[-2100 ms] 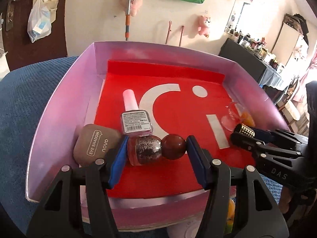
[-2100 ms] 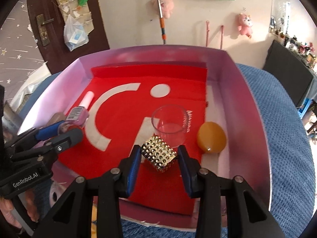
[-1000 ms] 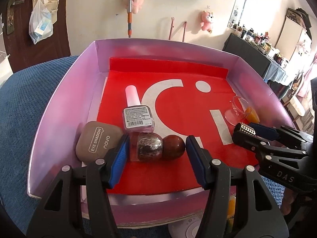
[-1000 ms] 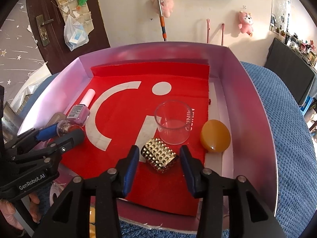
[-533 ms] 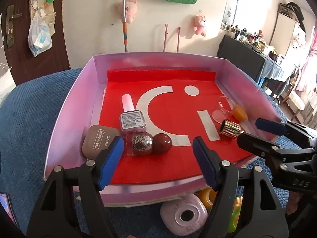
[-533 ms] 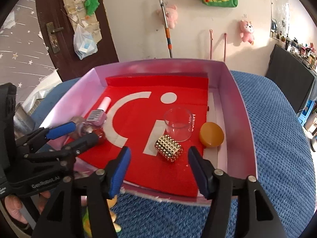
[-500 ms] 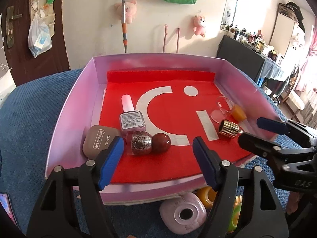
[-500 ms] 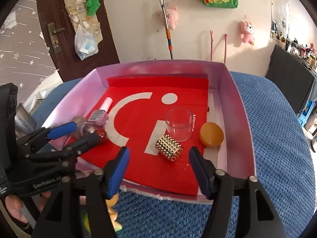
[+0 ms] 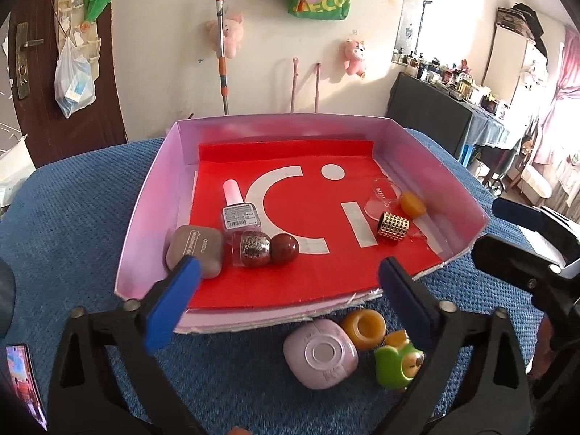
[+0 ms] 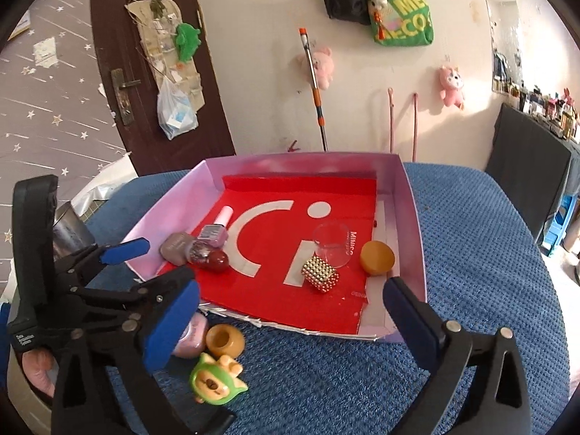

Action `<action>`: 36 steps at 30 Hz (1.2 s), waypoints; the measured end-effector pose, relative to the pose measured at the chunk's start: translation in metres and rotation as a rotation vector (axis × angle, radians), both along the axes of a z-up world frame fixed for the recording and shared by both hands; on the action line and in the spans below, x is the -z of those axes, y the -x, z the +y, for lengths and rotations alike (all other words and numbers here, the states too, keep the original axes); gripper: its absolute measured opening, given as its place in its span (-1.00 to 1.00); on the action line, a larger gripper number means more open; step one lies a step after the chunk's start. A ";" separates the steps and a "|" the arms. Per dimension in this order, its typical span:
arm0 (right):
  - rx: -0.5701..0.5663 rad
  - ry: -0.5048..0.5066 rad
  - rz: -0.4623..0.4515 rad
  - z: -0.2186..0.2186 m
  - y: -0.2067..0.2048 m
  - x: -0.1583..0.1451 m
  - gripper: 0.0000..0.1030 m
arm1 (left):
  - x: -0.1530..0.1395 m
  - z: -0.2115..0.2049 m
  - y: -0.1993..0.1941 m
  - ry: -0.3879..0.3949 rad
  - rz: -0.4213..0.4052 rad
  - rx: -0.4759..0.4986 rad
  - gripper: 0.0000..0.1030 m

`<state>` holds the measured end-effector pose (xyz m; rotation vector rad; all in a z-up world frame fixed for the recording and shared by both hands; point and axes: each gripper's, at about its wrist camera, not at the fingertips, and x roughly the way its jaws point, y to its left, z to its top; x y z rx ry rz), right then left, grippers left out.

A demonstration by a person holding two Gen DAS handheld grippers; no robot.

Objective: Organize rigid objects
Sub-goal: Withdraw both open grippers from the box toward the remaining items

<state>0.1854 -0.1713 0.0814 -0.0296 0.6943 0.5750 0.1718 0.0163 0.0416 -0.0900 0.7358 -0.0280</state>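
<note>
- The pink tray [image 9: 145, 217] with its red liner sits on the blue textured surface [image 9: 72, 210]; which piece of furniture that is I cannot tell.
- At the tray's 8 o'clock corner, a taupe eye-shadow case [image 9: 195, 250] lies beside a glitter bottle with a dark red ball cap [image 9: 266, 250], touching it; a pink nail polish bottle [image 9: 239, 210] lies just behind them, toward 11 o'clock.
- Toward 3 o'clock in the tray, the gold studded cylinder [image 10: 320, 274] rests just in front of a clear glass cup [image 10: 333, 243], with an amber round lid [image 10: 377, 252] at the cup's 4 o'clock.
- Outside the tray's near edge, at 6 o'clock, lie a lilac round case [image 9: 320, 353], an amber ring-shaped piece [image 9: 362, 328] and a green toy figure [image 9: 397, 360], close together.
- The left claw [image 9: 290, 301] has just been opening; its jaws stand wide, nothing between them.
- The right claw [image 10: 290, 322] has also just been opening and is wide, gripping nothing.
</note>
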 end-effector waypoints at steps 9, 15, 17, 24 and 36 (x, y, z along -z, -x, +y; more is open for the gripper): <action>0.004 -0.013 -0.067 -0.009 0.022 -0.010 1.00 | -0.009 -0.001 0.024 -0.032 -0.030 -0.016 1.00; 0.015 -0.024 -0.099 -0.013 0.036 -0.014 1.00 | -0.011 0.003 0.039 -0.016 -0.037 -0.018 1.00; 0.013 -0.025 -0.102 -0.013 0.040 -0.013 1.00 | -0.010 0.004 0.042 -0.014 -0.036 -0.020 1.00; 0.009 -0.002 -0.126 -0.010 0.055 -0.010 1.00 | -0.007 0.000 0.056 -0.024 -0.029 -0.011 1.00; 0.044 -0.023 -0.100 -0.023 0.068 0.001 0.95 | 0.004 -0.001 0.073 -0.033 -0.005 -0.018 1.00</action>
